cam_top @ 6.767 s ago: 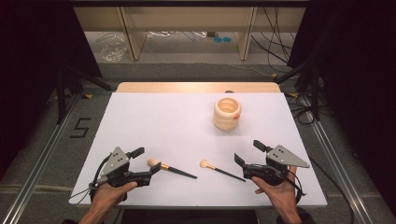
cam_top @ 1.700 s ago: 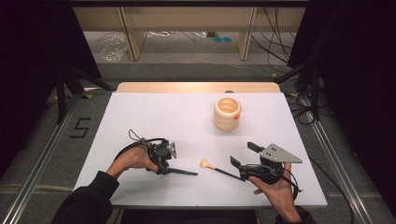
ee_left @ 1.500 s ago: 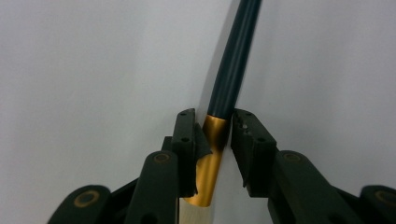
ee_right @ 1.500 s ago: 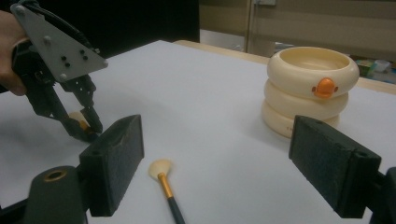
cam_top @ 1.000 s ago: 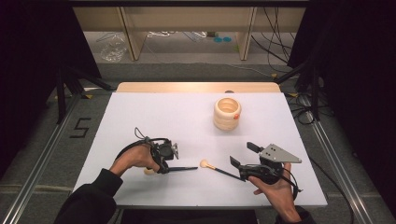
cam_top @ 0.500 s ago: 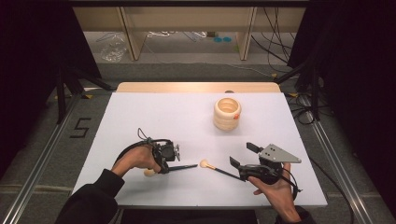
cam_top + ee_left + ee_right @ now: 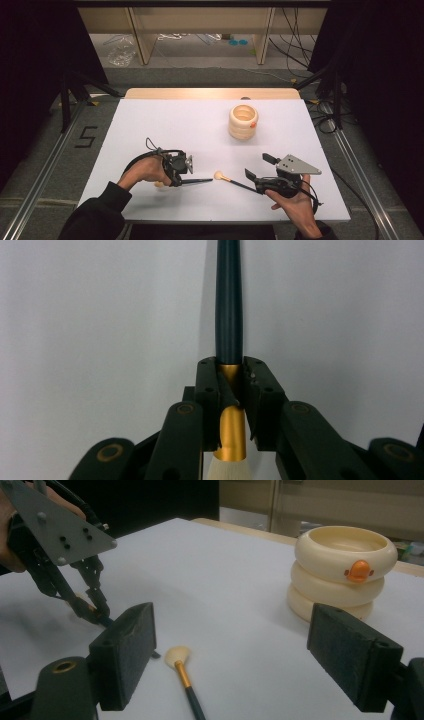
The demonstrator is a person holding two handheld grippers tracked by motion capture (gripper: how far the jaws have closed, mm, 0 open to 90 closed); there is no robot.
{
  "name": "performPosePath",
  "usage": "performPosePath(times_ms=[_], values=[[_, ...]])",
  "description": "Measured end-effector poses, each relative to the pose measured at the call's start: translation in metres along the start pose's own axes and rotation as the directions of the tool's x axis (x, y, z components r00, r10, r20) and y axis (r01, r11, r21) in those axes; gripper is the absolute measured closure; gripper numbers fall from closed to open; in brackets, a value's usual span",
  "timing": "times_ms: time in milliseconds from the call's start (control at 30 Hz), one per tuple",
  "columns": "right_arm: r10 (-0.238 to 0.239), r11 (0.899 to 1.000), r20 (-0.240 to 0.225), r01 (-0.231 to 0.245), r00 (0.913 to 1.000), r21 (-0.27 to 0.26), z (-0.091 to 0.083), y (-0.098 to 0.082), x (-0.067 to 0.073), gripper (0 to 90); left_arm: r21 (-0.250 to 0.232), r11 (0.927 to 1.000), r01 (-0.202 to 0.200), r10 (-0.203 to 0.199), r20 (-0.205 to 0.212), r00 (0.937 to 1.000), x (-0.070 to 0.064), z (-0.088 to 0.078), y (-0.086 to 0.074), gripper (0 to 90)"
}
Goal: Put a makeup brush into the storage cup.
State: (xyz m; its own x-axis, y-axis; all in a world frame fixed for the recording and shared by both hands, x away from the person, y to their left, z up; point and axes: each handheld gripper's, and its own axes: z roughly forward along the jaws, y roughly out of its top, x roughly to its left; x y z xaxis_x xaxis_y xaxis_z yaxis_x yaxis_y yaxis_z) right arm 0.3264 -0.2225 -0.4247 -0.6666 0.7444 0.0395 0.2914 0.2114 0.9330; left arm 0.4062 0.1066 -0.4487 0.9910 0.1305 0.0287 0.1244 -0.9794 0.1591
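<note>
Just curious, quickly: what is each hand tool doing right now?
Left tool: closed on a makeup brush at its gold ferrule.
Right tool: open, holding nothing.

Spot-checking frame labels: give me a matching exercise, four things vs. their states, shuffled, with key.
Things:
1. left gripper
2. right gripper
3. cream ringed holder with orange duck bill
4. loose black-handled, gold-ferruled makeup brush

States:
A. lying flat on the white table, ahead of open jaws
B. standing upright, far side
C. jaws wide apart, empty
D. clamped on another brush's gold ferrule

Pairs: 1-D, 2-C, 3-B, 4-A
</note>
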Motion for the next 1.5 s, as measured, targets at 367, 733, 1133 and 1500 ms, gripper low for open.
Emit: performPosePath(times_ms=[367,733,1133,1500], values=[[0.008,1.000,-0.015,-0.008,0.9998,-0.011,0.003,-0.001,0.002,21.0,-0.027,0.9995,-0.016,0.016,-0.023,0.9996,-0.004,-0.009,-0.002,77.7],[-0.161,0.983,-0.117,0.169,0.9801,0.065,0.015,0.003,0.016,23.5,-0.054,0.9973,-0.049,0.047,-0.051,0.9976,-0.015,-0.028,0.001,77.8],[-0.293,0.924,-0.264,0.343,0.9187,0.168,0.033,0.008,0.034,26.0,-0.082,0.9896,-0.118,0.112,-0.075,0.9909,-0.036,-0.043,0.017,77.8],[-0.388,0.834,-0.383,0.496,0.8384,0.241,0.053,0.010,0.054,40.0,-0.089,0.9812,-0.171,0.165,-0.073,0.9836,-0.048,-0.042,0.029,77.8]])
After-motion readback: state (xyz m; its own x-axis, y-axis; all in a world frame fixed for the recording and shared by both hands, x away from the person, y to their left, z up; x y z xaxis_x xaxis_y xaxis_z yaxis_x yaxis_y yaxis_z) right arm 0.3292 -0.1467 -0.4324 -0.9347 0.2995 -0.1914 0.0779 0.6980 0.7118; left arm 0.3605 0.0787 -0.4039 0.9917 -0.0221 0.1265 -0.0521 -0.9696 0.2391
